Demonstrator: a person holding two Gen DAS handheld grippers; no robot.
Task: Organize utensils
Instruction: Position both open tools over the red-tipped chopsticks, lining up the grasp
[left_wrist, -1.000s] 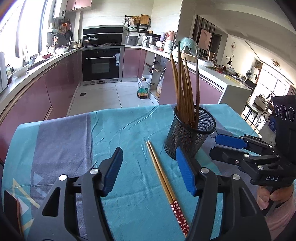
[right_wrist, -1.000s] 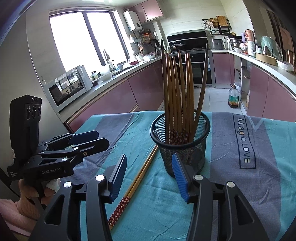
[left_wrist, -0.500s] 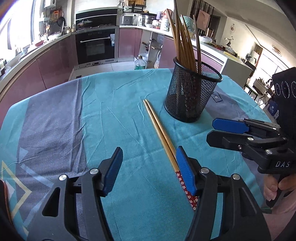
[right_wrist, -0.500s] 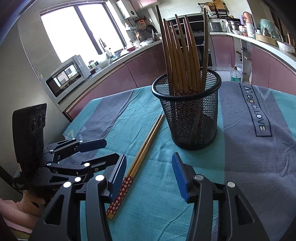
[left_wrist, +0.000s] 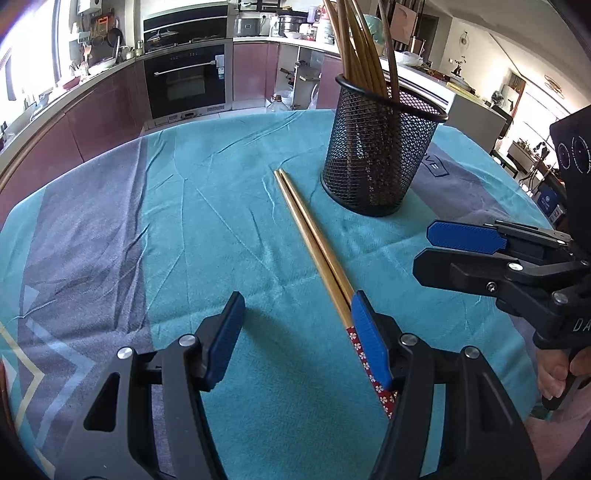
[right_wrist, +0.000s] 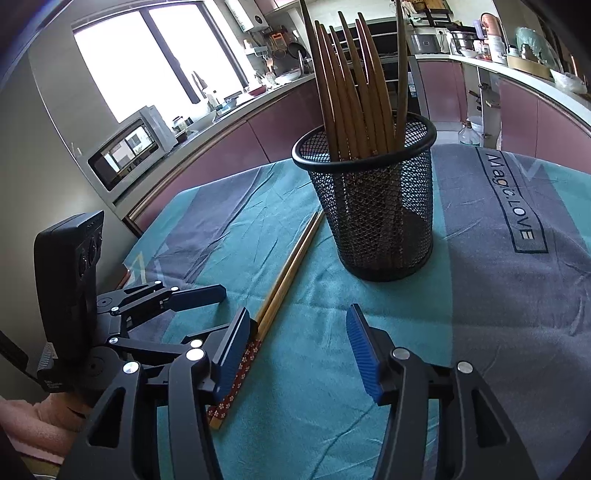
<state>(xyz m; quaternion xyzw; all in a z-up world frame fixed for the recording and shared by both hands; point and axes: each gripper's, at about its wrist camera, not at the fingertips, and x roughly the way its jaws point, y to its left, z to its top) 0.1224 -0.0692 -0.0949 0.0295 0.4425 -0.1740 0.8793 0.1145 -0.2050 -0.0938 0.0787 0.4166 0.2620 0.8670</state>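
Both grippers are coming down toward the table, and that is the change that matters. The left gripper (left_wrist: 297, 325) is hanging low over the cloth with its jaws apart and nothing between them; its right pad is lying just against the patterned end of the loose chopsticks (left_wrist: 314, 251), which were further off a moment ago. The right gripper (right_wrist: 295, 347) is also released and empty, its jaws having just been opening a little wider, with the same pair (right_wrist: 284, 280) passing beside its left pad. The pair is lying flat on the teal tablecloth (left_wrist: 207, 229), just beside the mesh holder (right_wrist: 373, 210), where the other chopsticks are already standing. I judge a pickup is being lined up, not yet made.
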